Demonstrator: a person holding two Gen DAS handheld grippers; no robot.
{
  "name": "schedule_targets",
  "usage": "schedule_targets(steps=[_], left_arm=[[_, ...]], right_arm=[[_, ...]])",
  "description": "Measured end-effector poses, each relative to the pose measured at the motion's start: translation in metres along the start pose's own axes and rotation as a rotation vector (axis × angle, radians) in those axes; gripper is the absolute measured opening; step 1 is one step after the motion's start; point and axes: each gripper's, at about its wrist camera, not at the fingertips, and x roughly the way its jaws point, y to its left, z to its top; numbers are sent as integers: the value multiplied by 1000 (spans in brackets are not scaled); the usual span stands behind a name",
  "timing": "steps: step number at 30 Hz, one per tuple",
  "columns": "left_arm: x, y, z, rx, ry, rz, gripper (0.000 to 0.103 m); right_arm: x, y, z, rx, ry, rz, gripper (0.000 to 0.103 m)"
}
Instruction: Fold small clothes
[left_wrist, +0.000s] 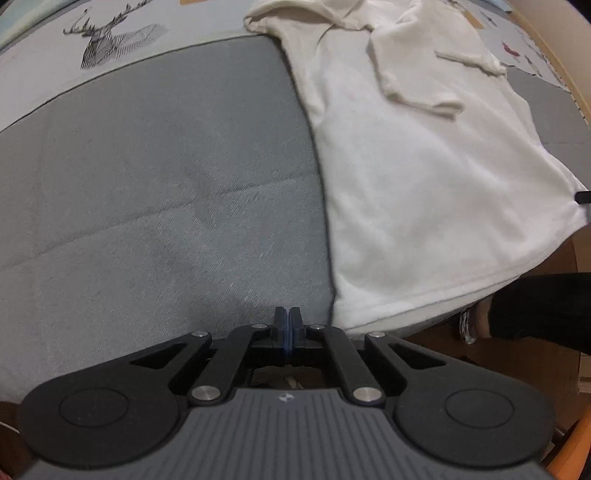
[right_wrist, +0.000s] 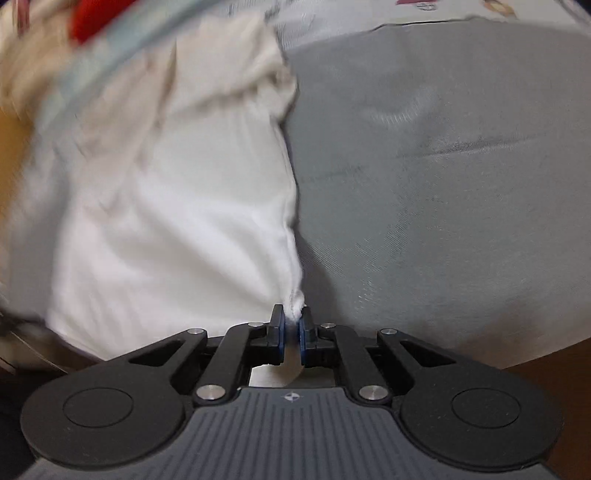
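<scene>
A white garment (left_wrist: 424, 192) lies spread on a grey cushion (left_wrist: 147, 192), with a sleeve folded over near the top. My left gripper (left_wrist: 287, 319) is shut just left of the garment's near hem corner, pads pressed together with no cloth showing between them. In the right wrist view the same white garment (right_wrist: 177, 206) fills the left half, blurred. My right gripper (right_wrist: 293, 319) is shut on a bunched corner of it, which sticks up between the blue pads (right_wrist: 282, 332). A small black tip (left_wrist: 583, 196) shows at the garment's far right corner in the left wrist view.
A pale cover with a deer print (left_wrist: 107, 40) lies beyond the cushion. A person's dark sleeve (left_wrist: 546, 306) is at the right, below the garment's hem. Brown floor (right_wrist: 554, 369) shows past the cushion's front edge. Something red (right_wrist: 96, 14) is blurred at the top left.
</scene>
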Motion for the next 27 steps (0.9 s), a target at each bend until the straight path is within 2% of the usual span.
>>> schedule_targets(steps=[2,3,5,7,9,11,14,16,17,21,25,26,27], left_arm=[[-7,-6,4,2,-40,-23,0],[-11,-9,7,3,-64,-44,0],[-13,-17,13,12,-91,-85,0],[-12,-27,16,34,-96,-105,0],[-6,-34,17,61,-78,-106,1],[6,-38,16,89,-41,-80,2],[27,-42,19,116,34,7,7],[33,-40,18,119,74,56,11],[29,-38,20,116,59,61,12],[-5,-37,36,45,-125,84,14],[-37,-55,59,10,-344,231,26],[-45,-57,70,-8,-386,237,26],[-53,-60,80,-30,-427,240,26]], right_arm=[[-3,7,2,-10,-44,-56,12],[-6,11,1,-10,-71,-80,18],[-13,14,2,-6,-112,-72,23],[-11,13,1,-11,-105,-42,24],[0,16,1,-46,-62,-58,25],[15,23,1,-94,-5,-108,26],[32,26,0,-131,55,-169,29],[31,29,2,-120,29,-185,32],[27,30,5,-106,-4,-187,32],[-1,42,18,-83,-201,-208,34],[-21,58,27,-95,-365,-183,34],[-21,64,30,-96,-392,-158,32],[-22,67,33,-99,-418,-124,22]])
